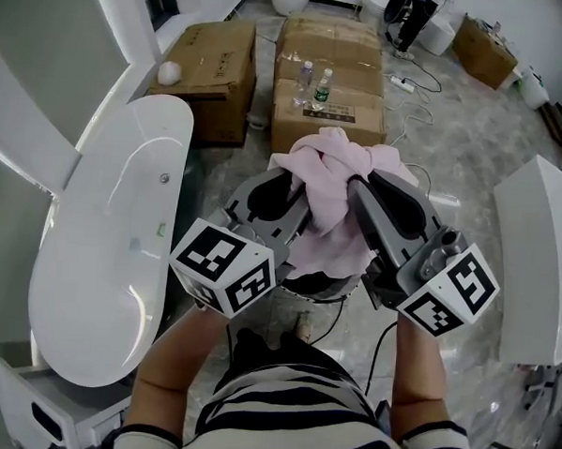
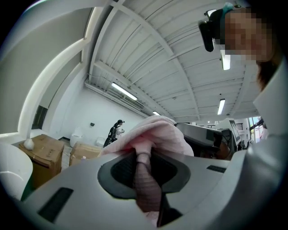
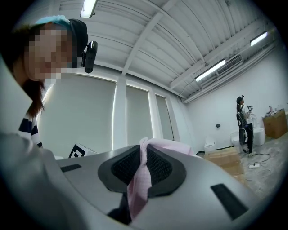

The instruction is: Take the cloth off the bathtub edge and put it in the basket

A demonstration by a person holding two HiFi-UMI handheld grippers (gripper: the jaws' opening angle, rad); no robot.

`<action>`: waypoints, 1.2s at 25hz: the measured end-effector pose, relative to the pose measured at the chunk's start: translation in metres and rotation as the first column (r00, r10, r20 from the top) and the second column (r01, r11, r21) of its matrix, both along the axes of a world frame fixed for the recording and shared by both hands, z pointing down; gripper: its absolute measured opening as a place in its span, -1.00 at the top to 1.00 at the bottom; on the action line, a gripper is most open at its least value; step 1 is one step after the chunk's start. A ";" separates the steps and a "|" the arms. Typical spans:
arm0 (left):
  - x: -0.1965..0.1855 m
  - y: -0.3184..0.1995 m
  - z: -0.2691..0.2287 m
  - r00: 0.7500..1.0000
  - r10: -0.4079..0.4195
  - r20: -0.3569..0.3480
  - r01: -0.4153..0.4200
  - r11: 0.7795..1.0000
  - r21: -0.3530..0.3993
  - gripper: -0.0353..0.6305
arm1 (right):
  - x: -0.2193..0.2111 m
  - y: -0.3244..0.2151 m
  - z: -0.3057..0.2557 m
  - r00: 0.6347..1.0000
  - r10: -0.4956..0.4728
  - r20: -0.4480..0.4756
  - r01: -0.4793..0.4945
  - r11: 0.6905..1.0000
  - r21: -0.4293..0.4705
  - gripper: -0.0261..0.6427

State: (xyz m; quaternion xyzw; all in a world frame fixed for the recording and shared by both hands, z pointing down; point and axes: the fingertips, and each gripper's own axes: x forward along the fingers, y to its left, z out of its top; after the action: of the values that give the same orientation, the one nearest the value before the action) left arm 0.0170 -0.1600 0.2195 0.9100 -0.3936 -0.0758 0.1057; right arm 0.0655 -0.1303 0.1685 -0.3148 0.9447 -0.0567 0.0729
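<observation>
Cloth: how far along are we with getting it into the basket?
Done: the cloth is off the bathtub. In hand: the left gripper and right gripper are both shut on it, holding it above what looks like the basket. Left: lower it and release.

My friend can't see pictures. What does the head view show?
A pink cloth is pinched by the left hand-held gripper and the right hand-held gripper, above a dark basket. A white bathtub lies at the left, with cardboard boxes beyond.
</observation>
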 end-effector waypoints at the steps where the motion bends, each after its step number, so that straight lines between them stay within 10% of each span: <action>1: 0.009 -0.003 0.006 1.000 0.013 0.000 -0.013 1.000 -0.010 0.63 | 0.008 -0.004 0.005 1.000 0.013 -0.003 -0.013 1.000 -0.008 0.73; 19: 0.089 -0.012 0.182 0.981 0.140 0.137 -0.090 0.943 -0.320 0.63 | 0.089 -0.026 0.177 0.989 0.118 -0.093 -0.142 0.941 -0.308 0.73; 30: 0.085 0.001 0.315 0.916 0.225 0.331 -0.027 0.860 -0.510 0.63 | 0.089 -0.030 0.312 0.975 0.090 -0.201 -0.180 0.853 -0.490 0.73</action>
State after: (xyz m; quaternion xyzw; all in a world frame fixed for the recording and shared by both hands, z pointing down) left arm 0.1023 -0.1593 0.5341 0.8736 -0.3512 0.2122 0.2619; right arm 0.1548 -0.1600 0.4808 -0.3923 0.8748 -0.2698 -0.0893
